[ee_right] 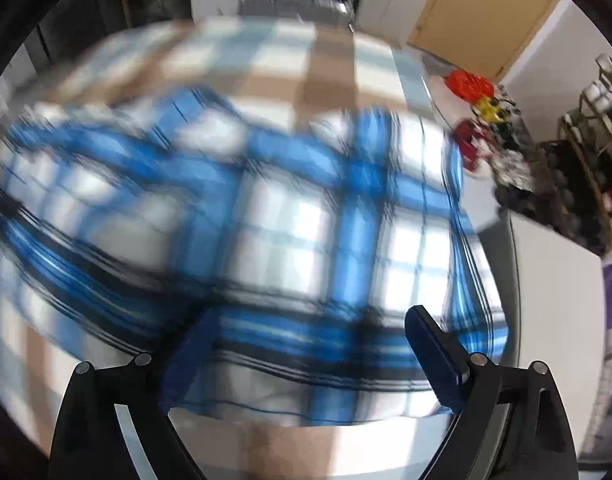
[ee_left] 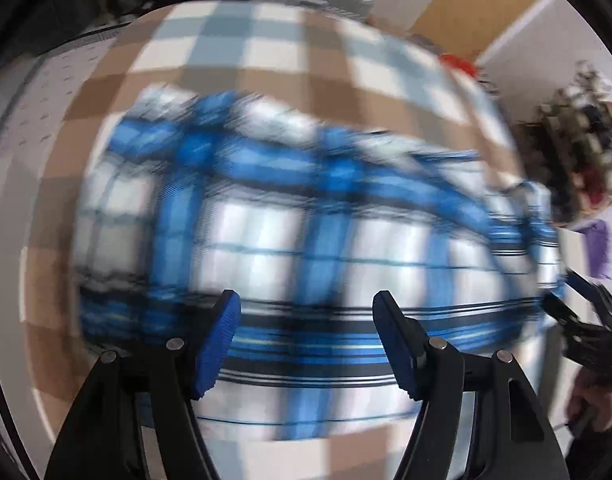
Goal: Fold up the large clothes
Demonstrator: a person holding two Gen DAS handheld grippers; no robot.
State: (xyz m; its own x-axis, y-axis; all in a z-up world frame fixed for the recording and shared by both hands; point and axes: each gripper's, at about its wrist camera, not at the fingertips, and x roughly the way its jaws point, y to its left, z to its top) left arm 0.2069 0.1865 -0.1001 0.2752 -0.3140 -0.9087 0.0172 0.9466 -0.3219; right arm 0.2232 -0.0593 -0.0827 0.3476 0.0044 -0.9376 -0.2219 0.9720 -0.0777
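the plaid shirt [ee_left: 289, 240], blue and white with dark stripes, lies spread on the worktop [ee_left: 265, 80], which wears a cloth of tan, white and pale blue squares. from my left gripper [ee_left: 306, 344] the shirt sits straight ahead and below, its long axis running side to side across the view, the near striped edge just past the fingers [ee_left: 219, 344]. those stand apart with nothing between them, only fabric showing underneath. my right gripper [ee_right: 306, 360] looks down on the same garment [ee_right: 289, 240], nearer its right-hand end, where the edge curves away toward the worktop's rim; its fingers [ee_right: 434, 356] are also spread and empty. i can see that gripper at the right edge of the left view [ee_left: 586, 320], held by a hand [ee_left: 594, 400]. both views are smeared, so creases and the collar are beyond me. i judge each hand sits over its own end of the near edge, neither clearly closer. beyond the worktop are a wooden door [ee_right: 486, 20], a rack of odds and ends [ee_right: 594, 140], and red and yellow items [ee_right: 470, 84] by the far corner.
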